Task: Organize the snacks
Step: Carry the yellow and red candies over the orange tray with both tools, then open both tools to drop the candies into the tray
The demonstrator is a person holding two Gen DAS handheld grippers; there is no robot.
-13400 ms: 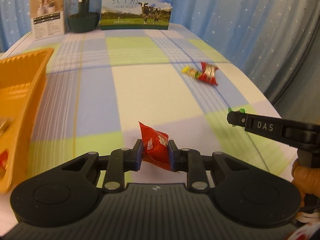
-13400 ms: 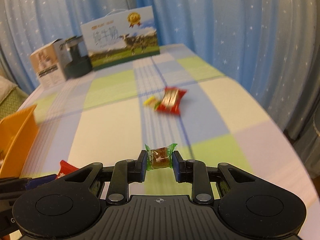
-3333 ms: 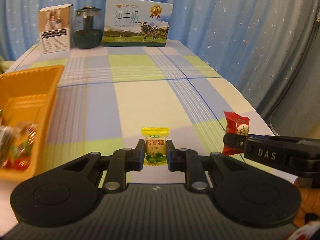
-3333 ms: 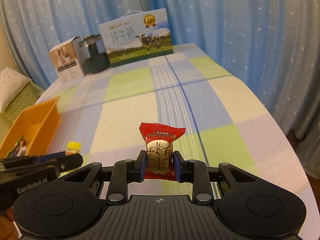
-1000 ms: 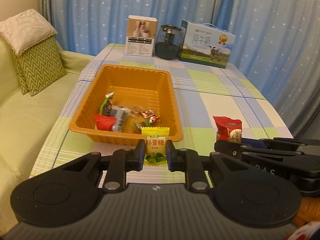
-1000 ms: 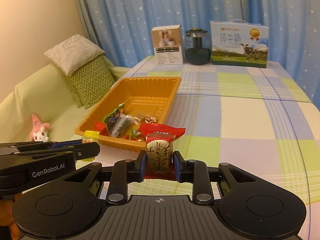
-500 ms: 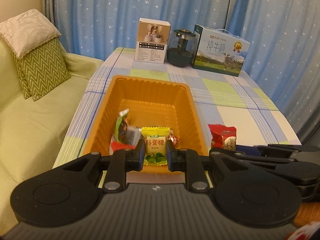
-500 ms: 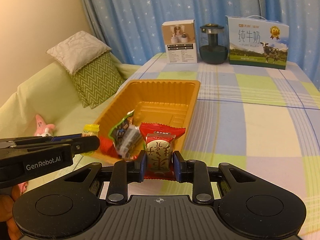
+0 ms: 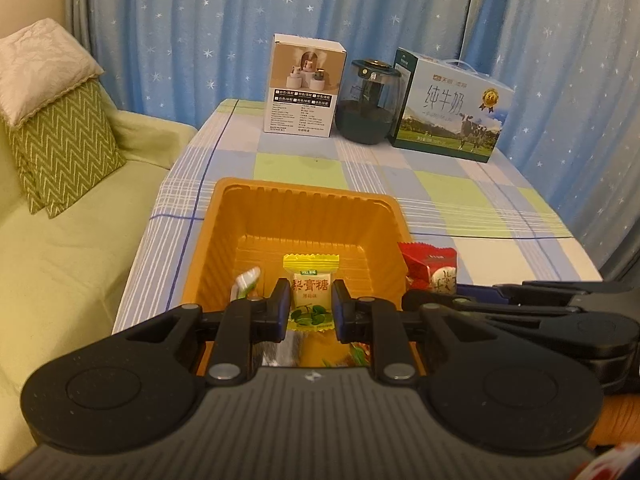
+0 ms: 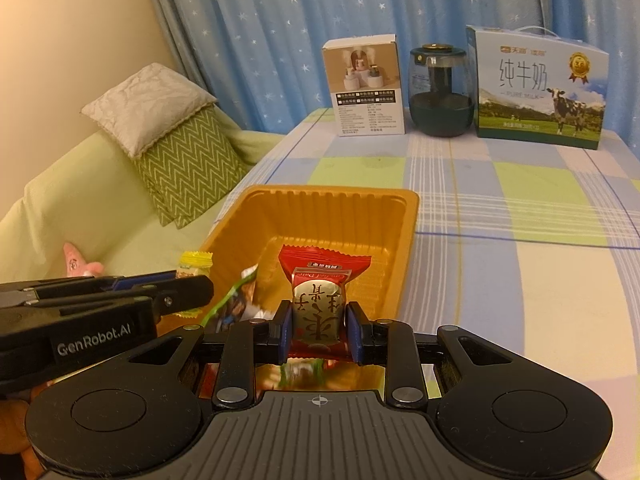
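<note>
The left tool [image 9: 307,312] is clenched on a small yellow sweet packet with green leaves printed on it [image 9: 311,294], held upright over the near end of the ribbed orange plastic tray [image 9: 308,206]. The right tool [image 10: 316,334] grips a red wrapper with a gold-foil centre [image 10: 318,304], also upright and above the tray's near end.

The left wrist view shows the right tool coming in from the right, its red packet just beside the tray's right rim. The right wrist view shows the left tool entering from the left, the yellow sweet partly hidden behind its fingers. Only this view gives a pink plush toy [image 10: 78,262] on the green sofa [image 10: 80,208].

Other wrapped snacks [image 10: 236,300] lie in the tray. On the checked worktop [image 10: 520,216] behind stand a white product box [image 10: 366,88], a dark glass jar [image 10: 440,92] and a milk carton with a cow picture [image 10: 540,88].
</note>
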